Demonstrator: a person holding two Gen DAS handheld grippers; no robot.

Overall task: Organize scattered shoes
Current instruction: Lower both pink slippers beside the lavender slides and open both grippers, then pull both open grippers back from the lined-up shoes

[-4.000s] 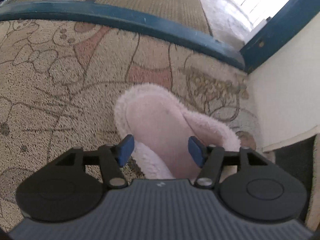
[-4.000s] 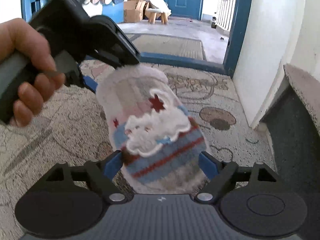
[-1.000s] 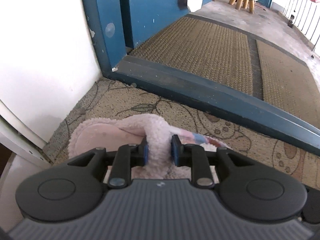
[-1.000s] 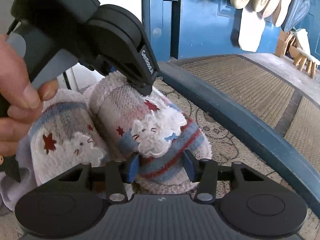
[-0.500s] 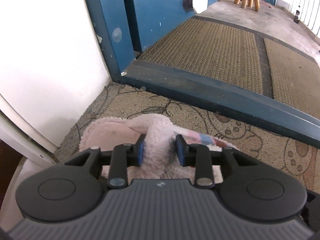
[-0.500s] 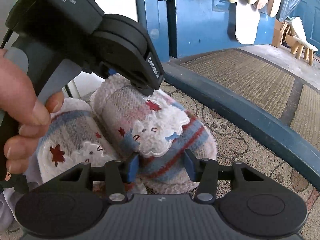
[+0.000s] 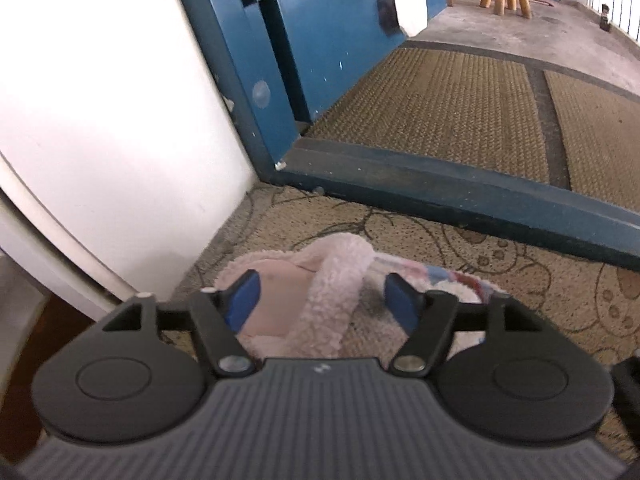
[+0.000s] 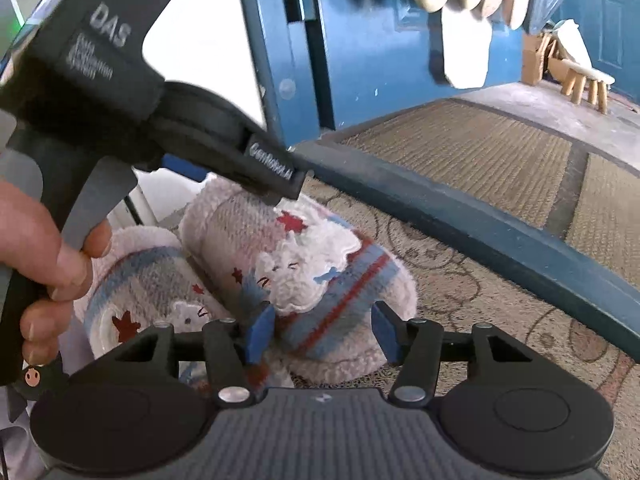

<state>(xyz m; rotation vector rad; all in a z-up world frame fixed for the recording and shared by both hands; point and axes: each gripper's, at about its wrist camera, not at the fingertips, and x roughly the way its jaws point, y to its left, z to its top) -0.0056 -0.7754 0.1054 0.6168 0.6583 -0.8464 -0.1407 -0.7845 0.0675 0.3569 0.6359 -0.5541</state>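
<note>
Across the lower half of both views, a patterned doormat (image 7: 500, 276), bounded above by a dark blue door sill (image 7: 460, 204). Lower middle of the right wrist view: two striped fluffy slippers side by side and touching, right slipper (image 8: 320, 280) beside left slipper (image 8: 160, 292). Left gripper (image 7: 322, 300) opening, spread either side of the fleecy heel rim, blue pads clear of it. Right gripper (image 8: 320, 334) opening around the right slipper's toe, pads close beside it, contact unclear. At left edge, a hand (image 8: 36, 252) on the left gripper's handle.
</note>
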